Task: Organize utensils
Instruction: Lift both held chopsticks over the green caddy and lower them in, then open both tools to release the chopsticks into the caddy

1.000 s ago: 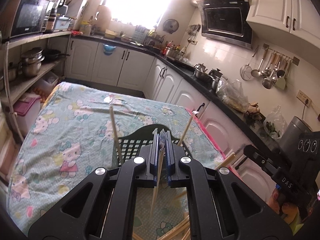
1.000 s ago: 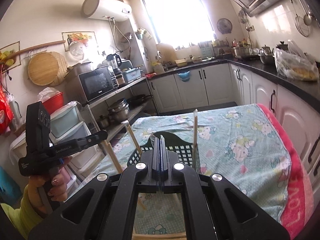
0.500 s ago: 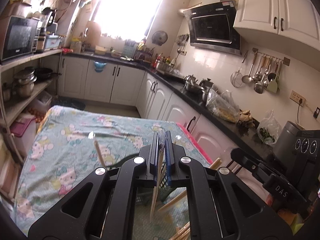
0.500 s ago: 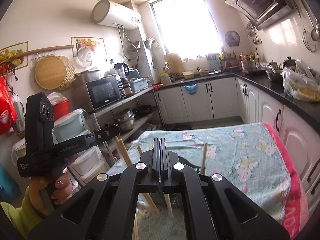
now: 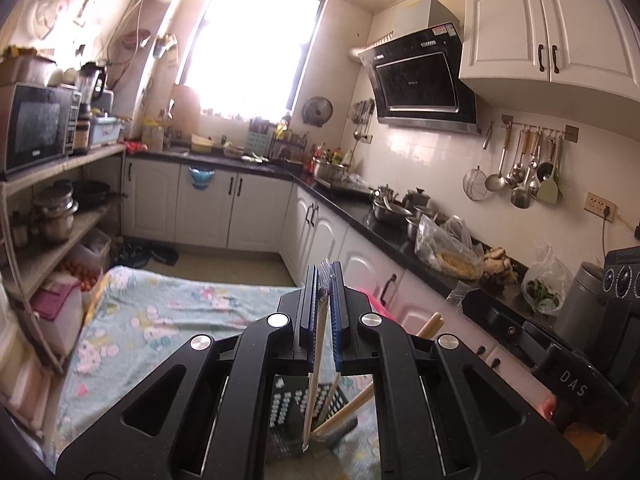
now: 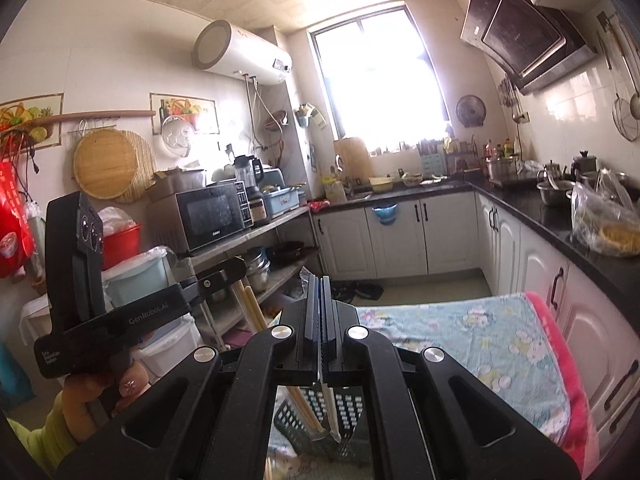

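**Two grippers up, each clamped on wrapped chopsticks**

Left wrist view: your left gripper [image 5: 323, 300] is clenched on a wrapped chopstick pair [image 5: 314, 376], the clear wrapper poking out above the blue pads and the pale sticks hanging down below the jaws. Beneath them sits the black basket [image 5: 288, 412] on the floral cloth [image 5: 160, 320]. More bare chopsticks [image 5: 344, 410] lean out of the basket towards the right. Your right gripper's black body [image 5: 560, 372] shows at the right edge, with wooden stick ends just beside it.

Right wrist view: your right gripper [image 6: 321, 308] is pressed tight on a second wrapped pair [image 6: 330, 412]; the wrapper tip sticks up at the pads and the lower end hangs over the basket [image 6: 348, 416]. A bare chopstick [image 6: 306, 408] slants in the basket just left of it. Your left hand [image 6: 104, 392] holds the left gripper at the left edge, with two wooden stick ends showing under its arm. The cloth [image 6: 500, 340] covers the table to the right.
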A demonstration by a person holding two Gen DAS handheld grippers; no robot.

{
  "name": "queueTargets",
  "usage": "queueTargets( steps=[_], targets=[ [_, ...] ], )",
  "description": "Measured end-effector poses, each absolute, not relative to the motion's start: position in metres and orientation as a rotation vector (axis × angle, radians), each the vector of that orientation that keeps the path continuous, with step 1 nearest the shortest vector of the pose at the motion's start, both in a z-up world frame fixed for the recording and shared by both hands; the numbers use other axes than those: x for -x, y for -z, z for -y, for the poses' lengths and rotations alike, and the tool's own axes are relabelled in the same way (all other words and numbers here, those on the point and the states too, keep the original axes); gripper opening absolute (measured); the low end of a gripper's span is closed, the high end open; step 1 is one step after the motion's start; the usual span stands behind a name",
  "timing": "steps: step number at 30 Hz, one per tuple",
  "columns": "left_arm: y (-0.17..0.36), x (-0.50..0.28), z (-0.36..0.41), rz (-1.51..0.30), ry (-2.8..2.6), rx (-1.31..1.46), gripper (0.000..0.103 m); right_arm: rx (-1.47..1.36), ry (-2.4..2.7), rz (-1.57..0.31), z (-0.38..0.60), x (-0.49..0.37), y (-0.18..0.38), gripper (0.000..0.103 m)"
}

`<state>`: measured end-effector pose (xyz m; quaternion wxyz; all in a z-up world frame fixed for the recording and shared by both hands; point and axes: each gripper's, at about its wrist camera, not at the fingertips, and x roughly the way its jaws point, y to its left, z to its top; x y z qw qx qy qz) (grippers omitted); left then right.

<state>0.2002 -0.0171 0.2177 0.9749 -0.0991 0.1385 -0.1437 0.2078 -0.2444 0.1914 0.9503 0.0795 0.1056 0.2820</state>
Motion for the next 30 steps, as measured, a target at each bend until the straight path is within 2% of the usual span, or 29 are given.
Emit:
queueTargets(
  steps=[10, 30],
  targets=[
    [-0.22, -0.218, 0.026, -0.227, 0.226, 0.165, 0.003, -0.154, -0.529, -0.206, 0.245, -0.235, -0.194, 0.001],
    [-0.144, -0.261, 0.032, -0.369, 0.208, 0.172, 0.003, -0.168, -0.503, -0.31, 0.245, -0.263, -0.138, 0.001]
  ],
)
